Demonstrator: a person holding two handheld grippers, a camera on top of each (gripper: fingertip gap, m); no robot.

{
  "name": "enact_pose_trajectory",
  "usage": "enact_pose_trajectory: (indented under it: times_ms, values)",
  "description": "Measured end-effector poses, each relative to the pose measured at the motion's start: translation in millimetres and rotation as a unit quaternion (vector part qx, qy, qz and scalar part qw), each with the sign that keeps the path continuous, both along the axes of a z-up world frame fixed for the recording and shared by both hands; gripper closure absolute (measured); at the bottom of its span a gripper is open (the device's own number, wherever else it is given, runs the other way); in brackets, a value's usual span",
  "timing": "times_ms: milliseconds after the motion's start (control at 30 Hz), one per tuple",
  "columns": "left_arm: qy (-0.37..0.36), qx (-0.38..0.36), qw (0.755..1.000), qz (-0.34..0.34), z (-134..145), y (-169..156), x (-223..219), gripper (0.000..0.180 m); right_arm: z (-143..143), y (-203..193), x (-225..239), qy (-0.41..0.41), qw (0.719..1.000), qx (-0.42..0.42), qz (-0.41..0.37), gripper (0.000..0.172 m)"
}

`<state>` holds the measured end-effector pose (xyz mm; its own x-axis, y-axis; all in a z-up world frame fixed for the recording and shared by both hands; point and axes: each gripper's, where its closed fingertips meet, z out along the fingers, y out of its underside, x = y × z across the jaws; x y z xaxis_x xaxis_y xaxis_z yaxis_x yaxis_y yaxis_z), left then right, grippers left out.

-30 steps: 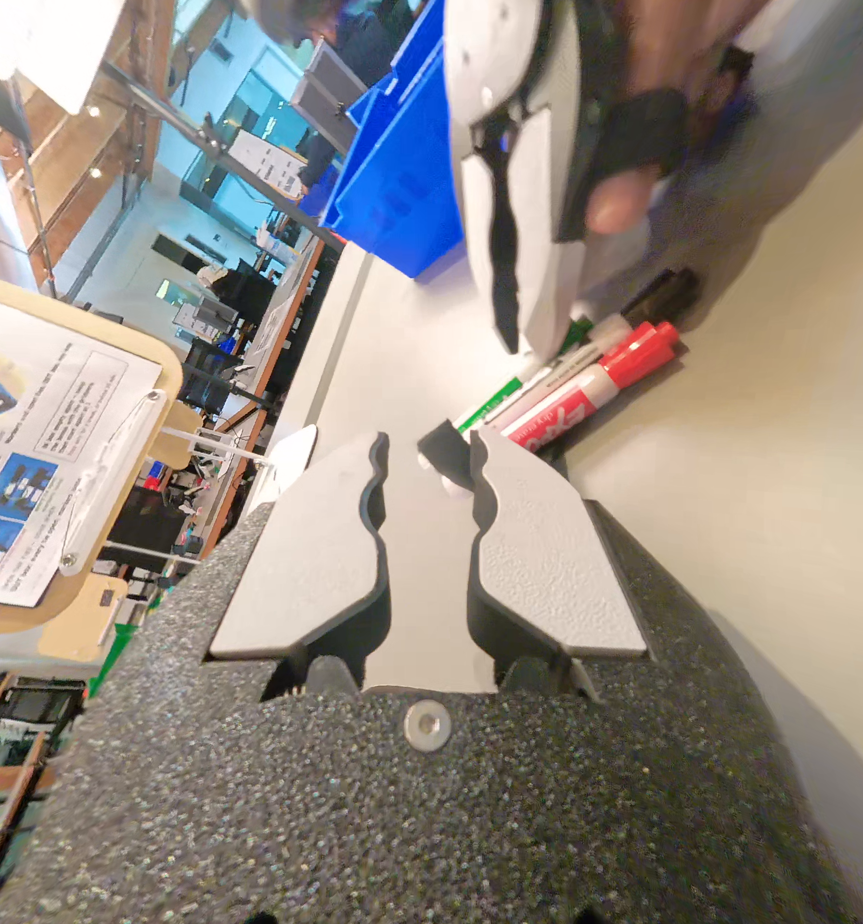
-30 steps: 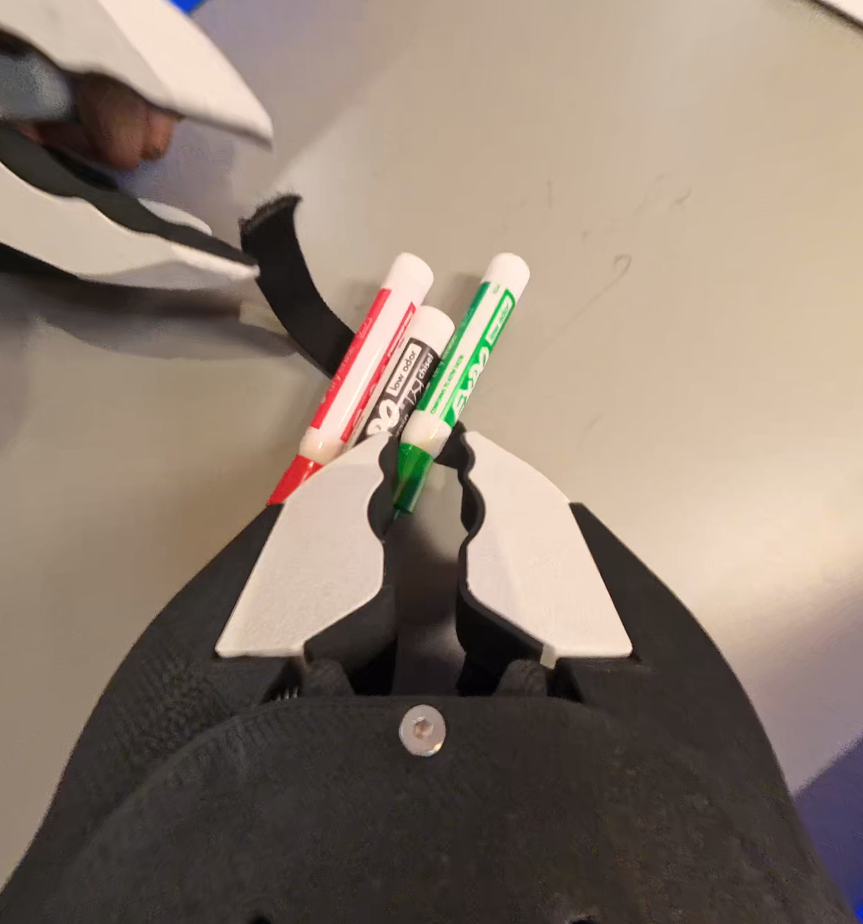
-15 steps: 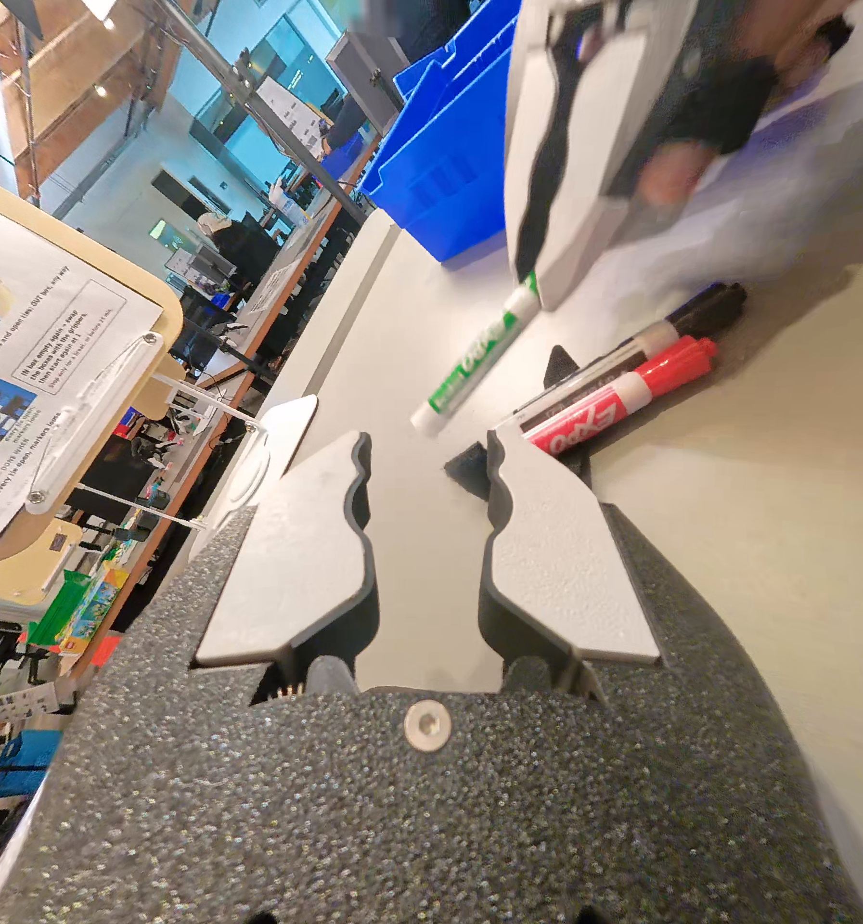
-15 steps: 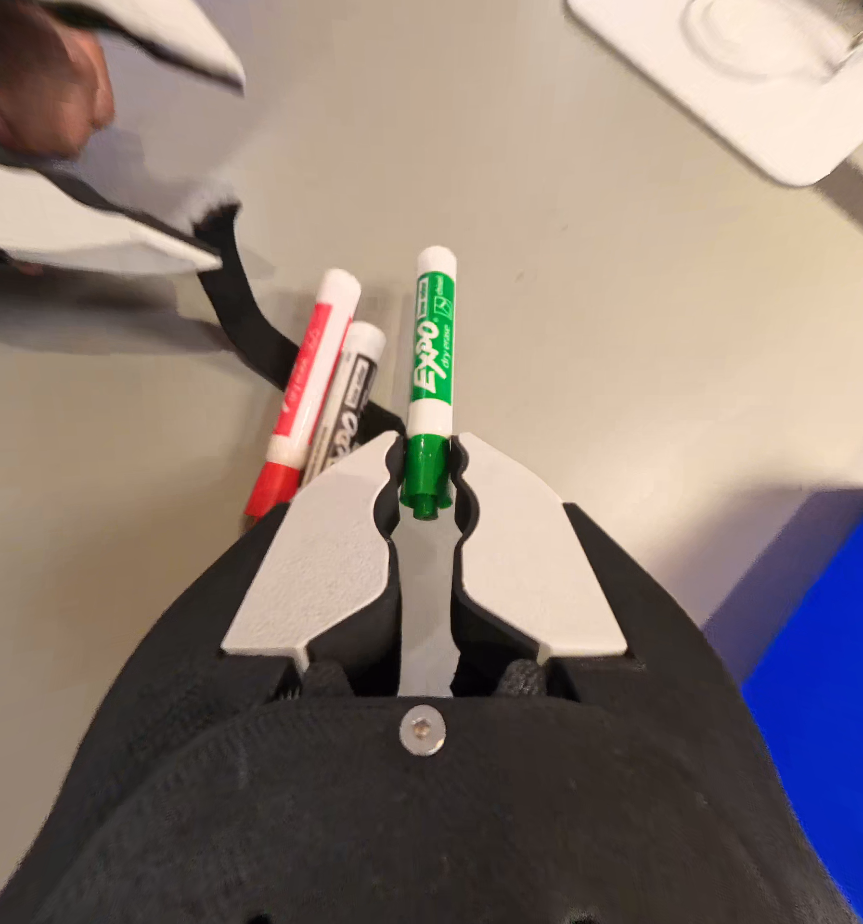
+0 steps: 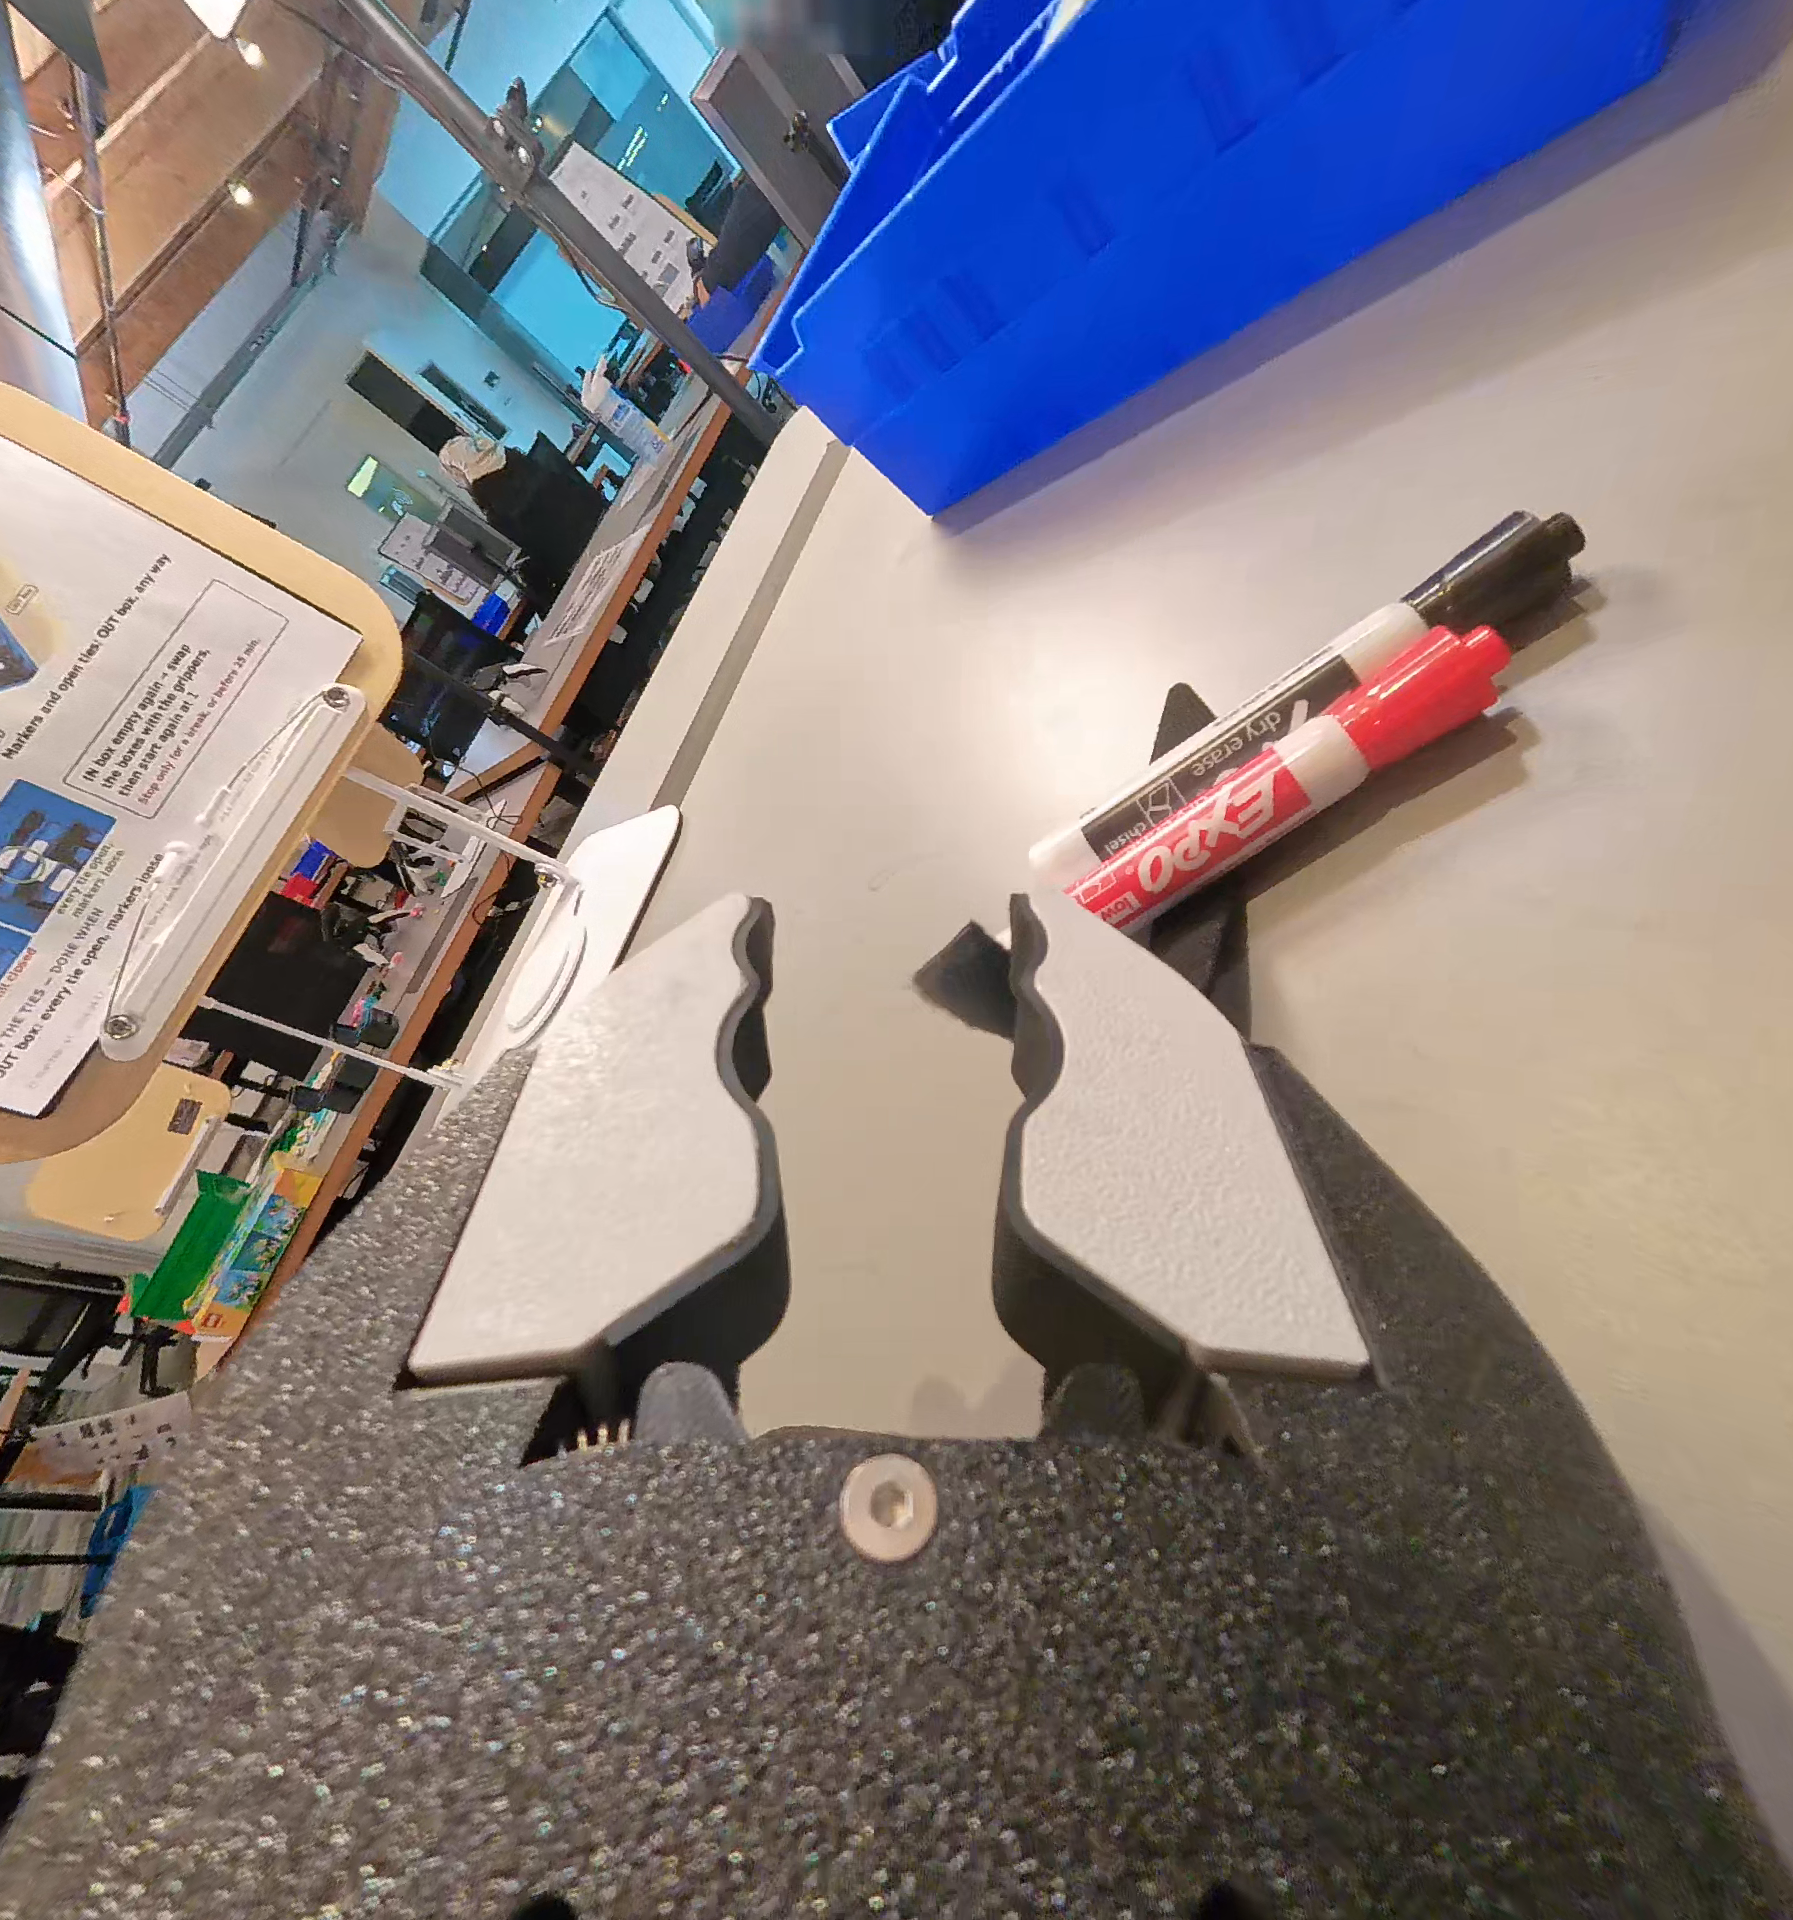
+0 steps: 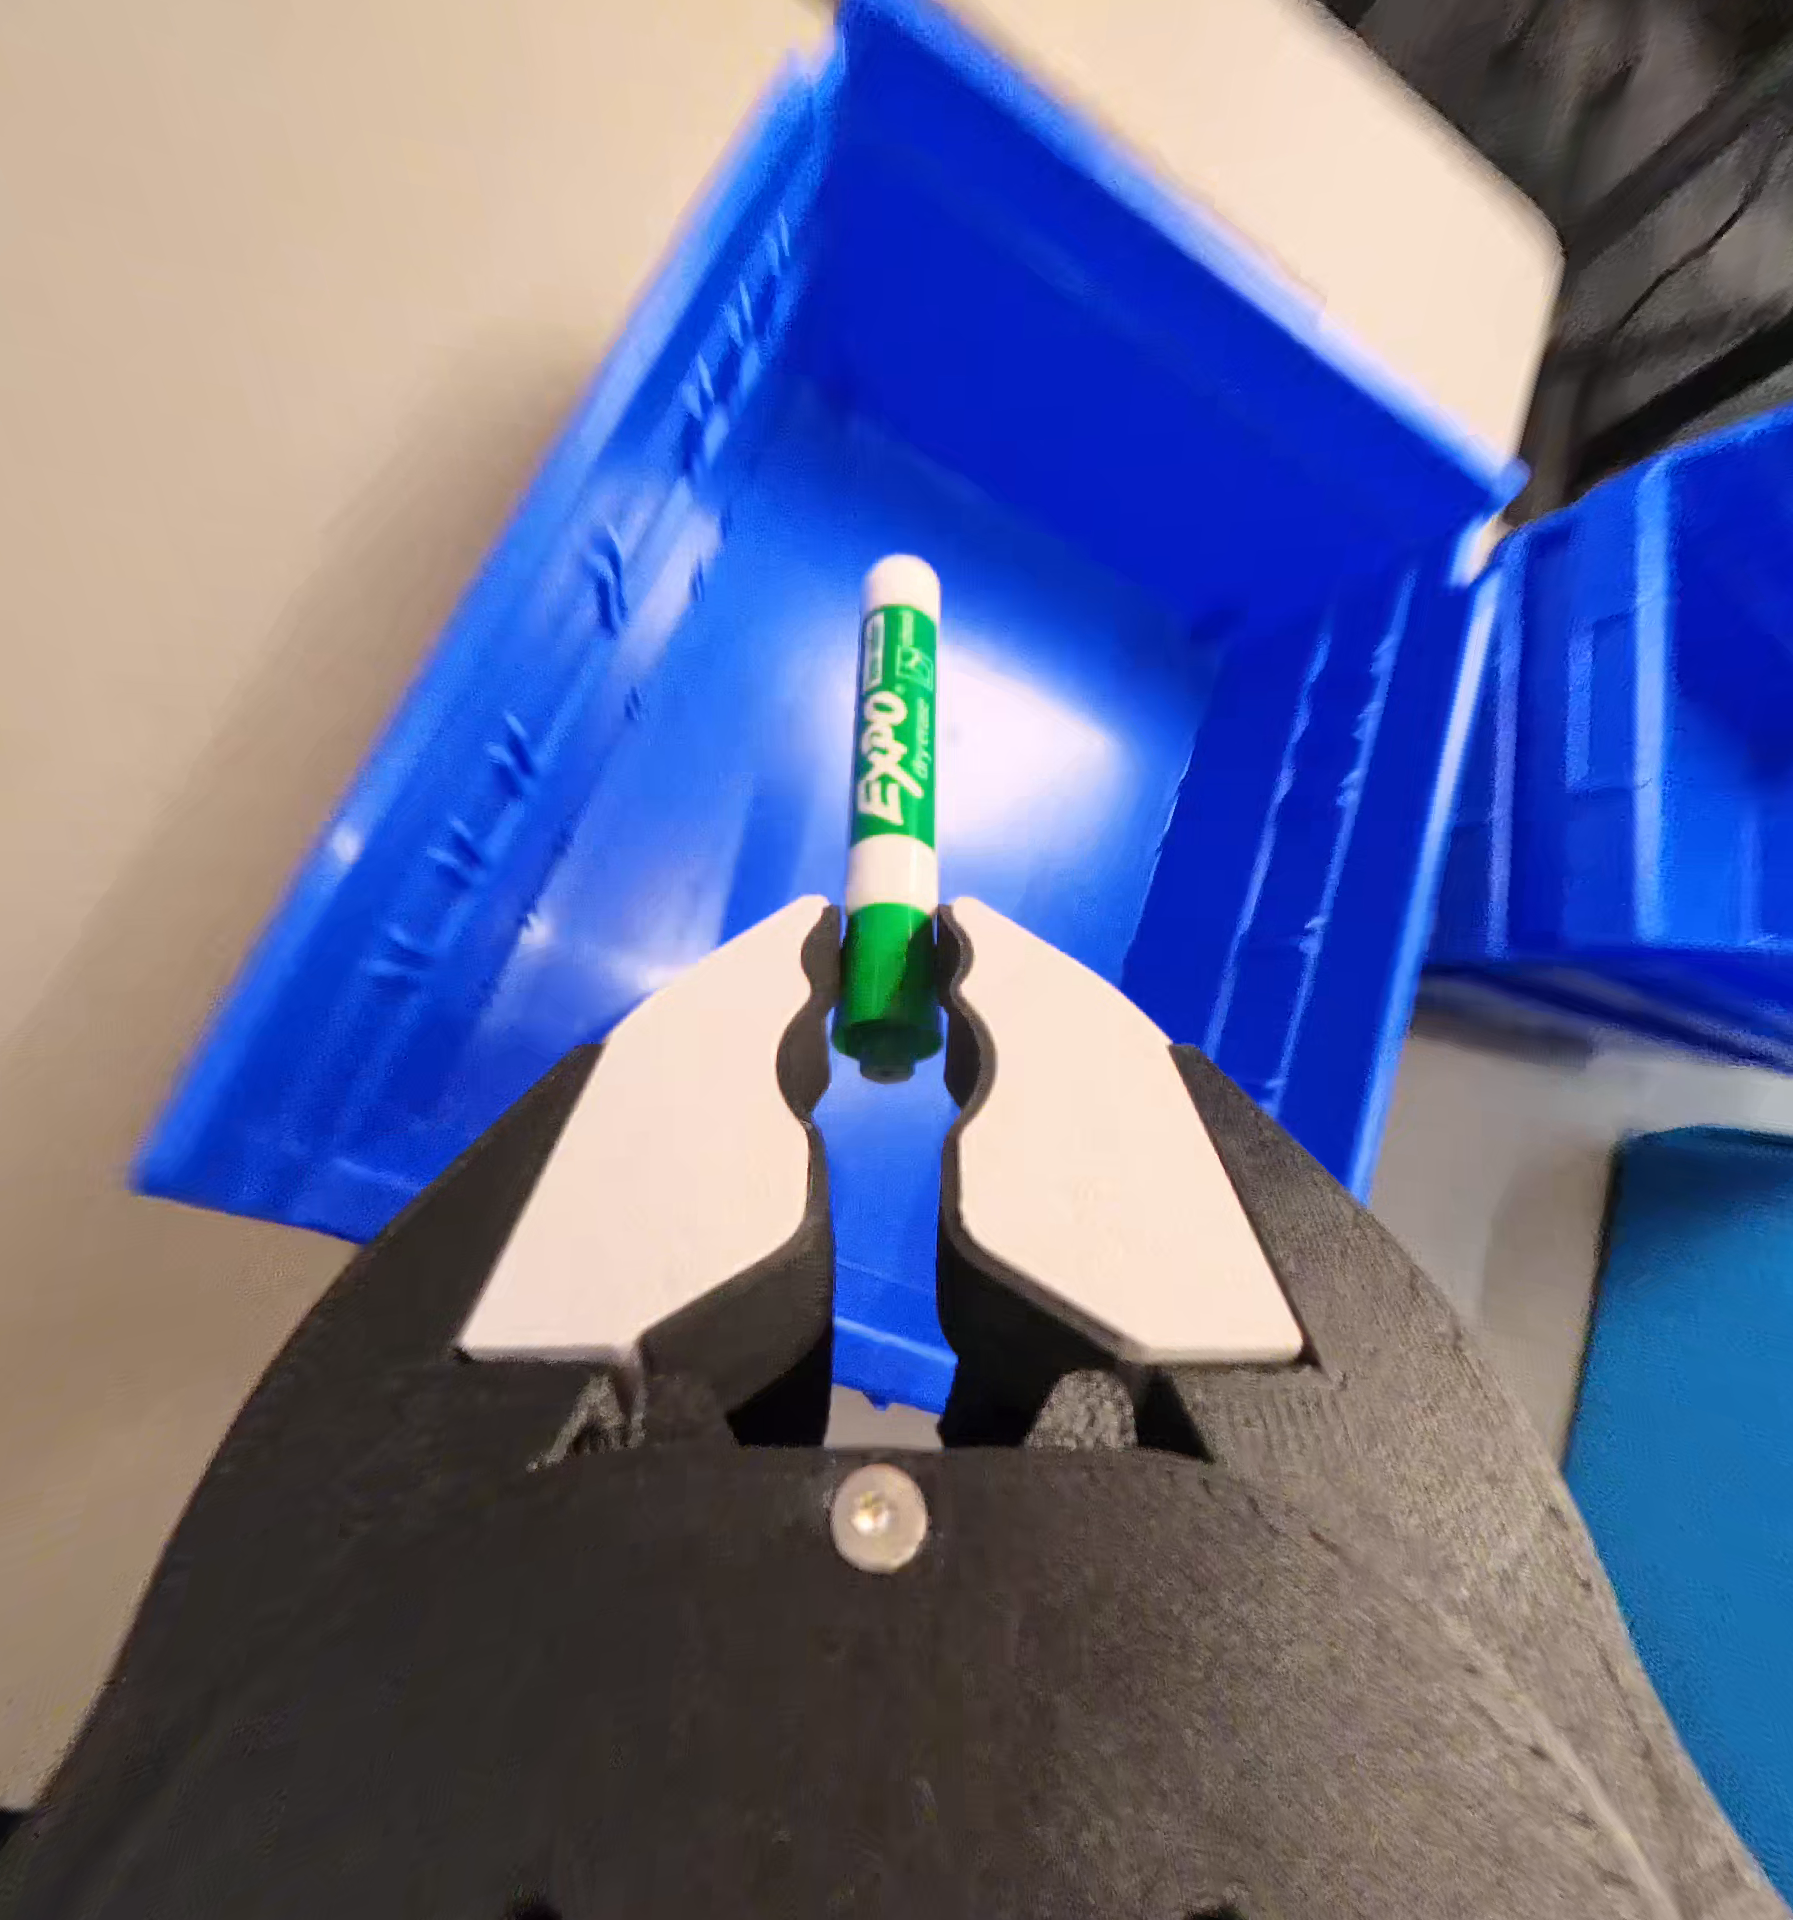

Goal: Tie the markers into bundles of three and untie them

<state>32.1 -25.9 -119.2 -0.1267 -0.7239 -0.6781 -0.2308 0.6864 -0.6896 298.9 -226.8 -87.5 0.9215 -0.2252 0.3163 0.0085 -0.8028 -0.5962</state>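
Untie stage, partway done by the look of it. Right gripper (image 6: 890,982) is clenched on the green marker (image 6: 892,748), pads pressing both sides of its green cap, barrel pointing away over the open blue bin (image 6: 1287,343), which looks empty in the part shown; a second blue bin (image 6: 1681,727) sits to its right. Marker is not dropped yet. Left gripper (image 5: 887,966) is released, jaws wide apart with nothing between them, low over the table (image 5: 1494,1143). Just past its right finger the black marker (image 5: 1318,696) and red marker (image 5: 1287,800) lie side by side, touching, on the black strap (image 5: 1198,945), which looks undone and flat under them; one strap end pokes out near the right fingertip. Blue bins (image 5: 1131,312) stand at the far side. Judged left: drop green into the bin, then move black and red, and deal with the strap. An instruction board (image 5: 123,748) stands at left.
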Motion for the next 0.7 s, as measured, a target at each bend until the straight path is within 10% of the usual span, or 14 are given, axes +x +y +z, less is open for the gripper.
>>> enact_pose_trajectory:
  times_ms: [33,267,500,700]
  values:
    - [0.002,0.002,1.000,-0.001,-1.7,-0.5,0.2,0.136,-16.5,-3.6,2.9,0.022,1.000,-0.021,0.001,0.154]
    - [0.016,0.010,1.000,-0.011,-10.6,-5.3,0.7,0.137,-72.8,-6.6,-29.5,0.121,0.984,-0.114,0.063,0.155]
    - [0.053,-0.019,0.998,-0.032,-22.9,-12.0,-0.8,0.136,-16.4,-10.7,-30.2,0.060,0.995,-0.062,0.043,0.128]
    - [0.082,-0.055,0.994,-0.049,-26.7,-20.5,-4.0,0.134,7.4,31.4,-159.1,0.063,0.973,-0.038,0.221,0.132]
